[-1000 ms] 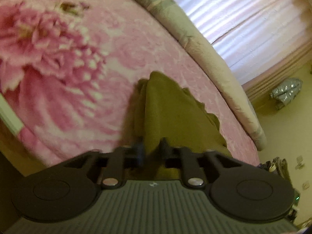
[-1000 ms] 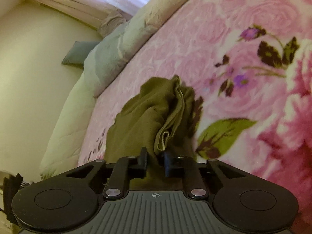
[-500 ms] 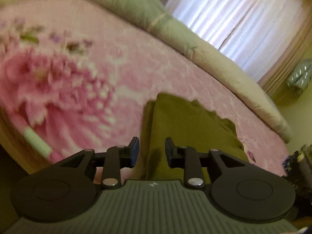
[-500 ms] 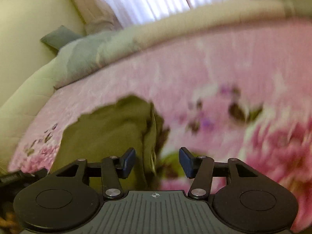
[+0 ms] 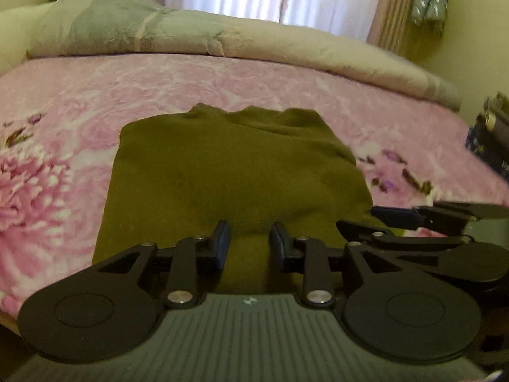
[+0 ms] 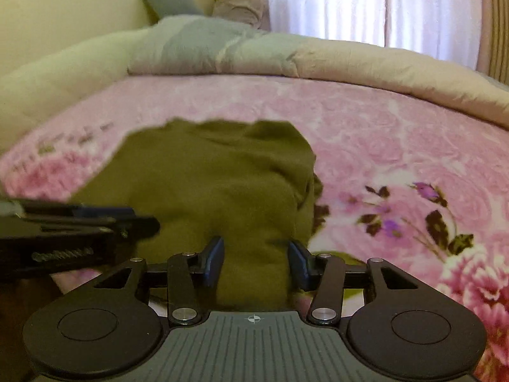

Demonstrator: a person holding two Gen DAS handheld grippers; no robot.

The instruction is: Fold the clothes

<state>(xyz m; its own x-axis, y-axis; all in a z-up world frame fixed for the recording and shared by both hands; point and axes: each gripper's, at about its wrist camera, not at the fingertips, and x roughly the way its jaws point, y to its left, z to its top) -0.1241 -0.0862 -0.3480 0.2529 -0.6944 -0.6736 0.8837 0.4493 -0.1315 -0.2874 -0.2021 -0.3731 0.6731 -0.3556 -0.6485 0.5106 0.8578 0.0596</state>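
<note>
While both tools gape, released above olive garment, only right wrist view shows grey pillow.

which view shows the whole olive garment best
The left wrist view: the olive garment lies nearly centred on the pink floral blanket, both side edges visible. In the right wrist view the left gripper covers its lower left corner and it sits off-centre.

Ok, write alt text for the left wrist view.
An olive-green garment lies folded flat on a pink flowered bedspread. The left hand-held gripper is open over its near edge, the right hand-held gripper beside it.
</note>
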